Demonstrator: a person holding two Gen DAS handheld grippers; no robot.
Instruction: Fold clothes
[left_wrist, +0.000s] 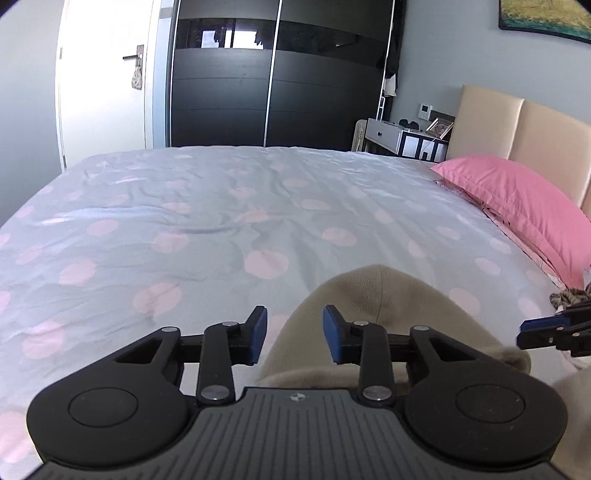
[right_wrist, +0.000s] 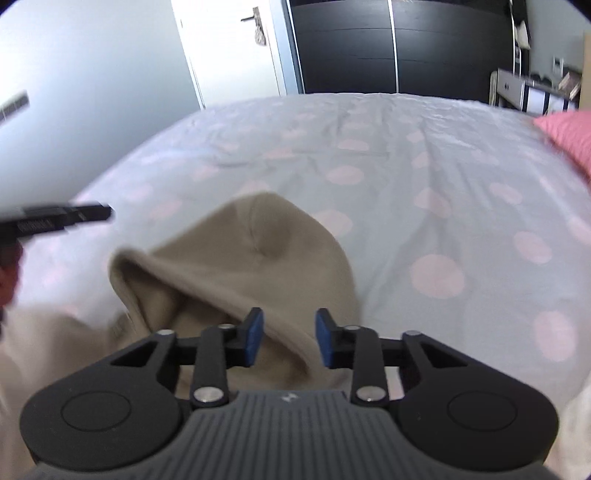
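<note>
The left tool (left_wrist: 294, 335) hangs low over the bed (left_wrist: 192, 221) with its two blue pads spread and nothing between them. The beige hoodie (left_wrist: 388, 314) lies directly under and ahead of it, the hood reaching forward past the right pad. I judge the spread is a readiness to close on the fabric edge below, since no cloth is pinched yet.

The right tool (right_wrist: 289, 338) is likewise spread and empty. The hood's (right_wrist: 251, 258) opening rim runs right under the gap between its pads, with the hood's rounded crown pointing away from the tool (the open mouth gapes toward the tool's left). That placement reads as lining up a grip on the rim. The rest of the garment trails off below and to the left, blurred, so I cannot tell how it is laid.

Each tool shows in the other's view: the right one pokes in at the far right of the left view, the left one at the far left of the right view, so the two flank the hood from either side, probably to lift or flatten it together.

Farther out, a pink pillow (left_wrist: 517, 206) sits ahead and to the right by the headboard (left_wrist: 517, 133). Beyond the bed stand a dark wardrobe (left_wrist: 280, 74) and a white door (left_wrist: 107, 74).

Count: two tools, one hoodie, one pillow in view.
</note>
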